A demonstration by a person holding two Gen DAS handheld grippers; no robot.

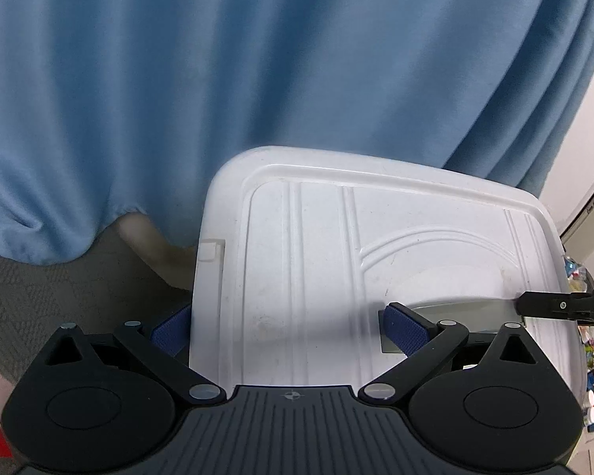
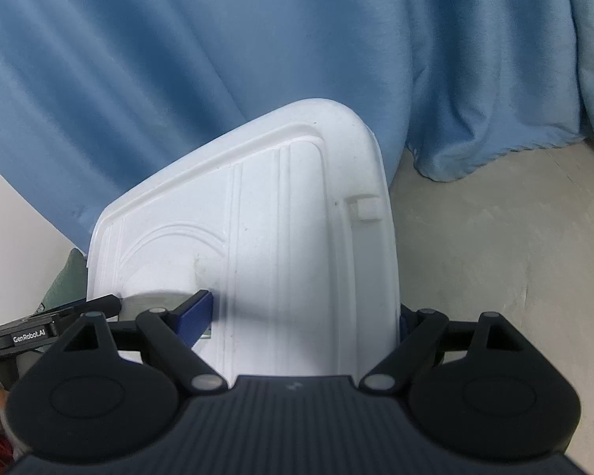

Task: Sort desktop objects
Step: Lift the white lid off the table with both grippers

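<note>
1. On the far left of the left wrist view, a grey textured floor (image 1: 59, 289) shows below the hem of a blue curtain (image 1: 257, 59) that fills the upper part of both views.
2. In the middle of that view, a large white plastic lid (image 1: 316, 257) with raised ribs and a curved moulded line is held tilted in front of the curtain.
3. The left gripper (image 1: 293, 326) grips the lid's near left edge. Its blue-padded fingers (image 1: 406, 330) sit one on each side of the plastic: one pad on the ribbed face, the other behind the left rim, partly hidden.
4. At the right edge of the left wrist view, the black frame of the other gripper reaches in, and small colourful items, too blurred to name, lie beyond the lid.
5. In the right wrist view, the same white lid (image 2: 257, 245) leans to the left, with a small square tab near its right rim.
6. The right gripper (image 2: 305, 318) clasps the lid's near right edge, one blue pad (image 2: 196, 314) on the ribbed face, the other mostly hidden behind the right rim.
7. To the right of the lid, a pale concrete-like floor (image 2: 495, 257) spreads below the curtain hem.
</note>
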